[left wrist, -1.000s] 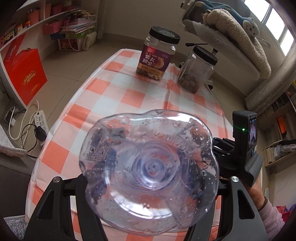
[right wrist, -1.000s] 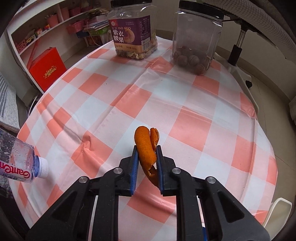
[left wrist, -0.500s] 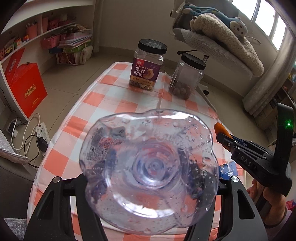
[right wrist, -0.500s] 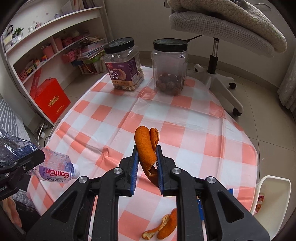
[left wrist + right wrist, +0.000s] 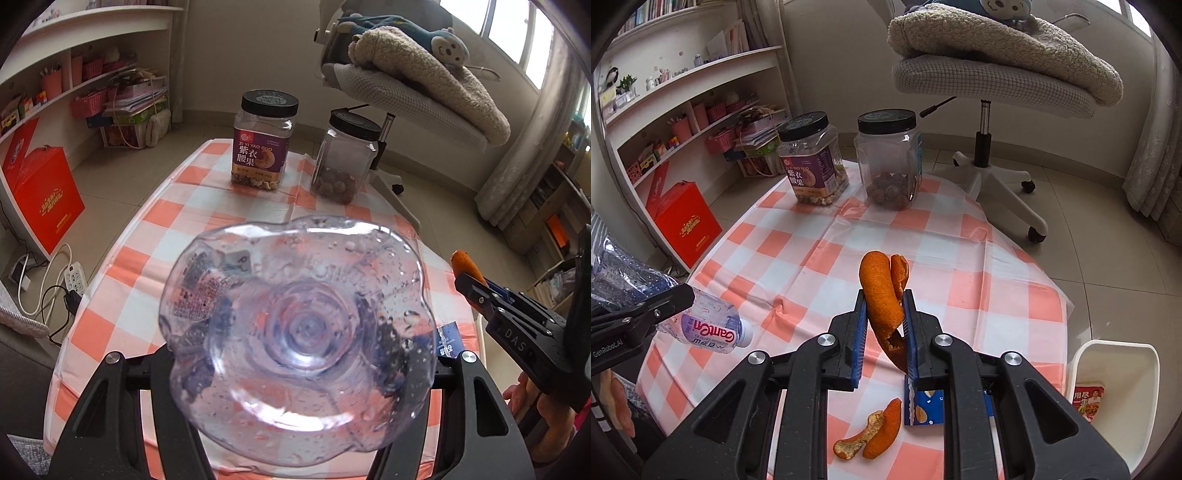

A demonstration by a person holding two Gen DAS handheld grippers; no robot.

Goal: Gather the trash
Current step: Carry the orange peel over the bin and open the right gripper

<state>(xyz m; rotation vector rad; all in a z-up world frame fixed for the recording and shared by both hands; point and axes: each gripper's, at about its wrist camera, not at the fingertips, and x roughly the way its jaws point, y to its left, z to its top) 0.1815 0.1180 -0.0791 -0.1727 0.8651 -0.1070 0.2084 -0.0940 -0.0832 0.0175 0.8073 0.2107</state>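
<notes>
My right gripper [image 5: 884, 325] clenched on peel [image 5: 882, 295], long axis upright. Bin [image 5: 1115, 402] at 4 o'clock, nearer right. My left gripper [image 5: 295, 373] clamps bottle [image 5: 295, 325].

1. Soft daylight comes from the bright, washed-out window [image 5: 517, 33] at upper right.
2. Shadows are faint.
3. Strong fisheye bending, dark corners.
4. The close clear plastic bottle base [image 5: 295, 325] is blurred, with glints.
</notes>
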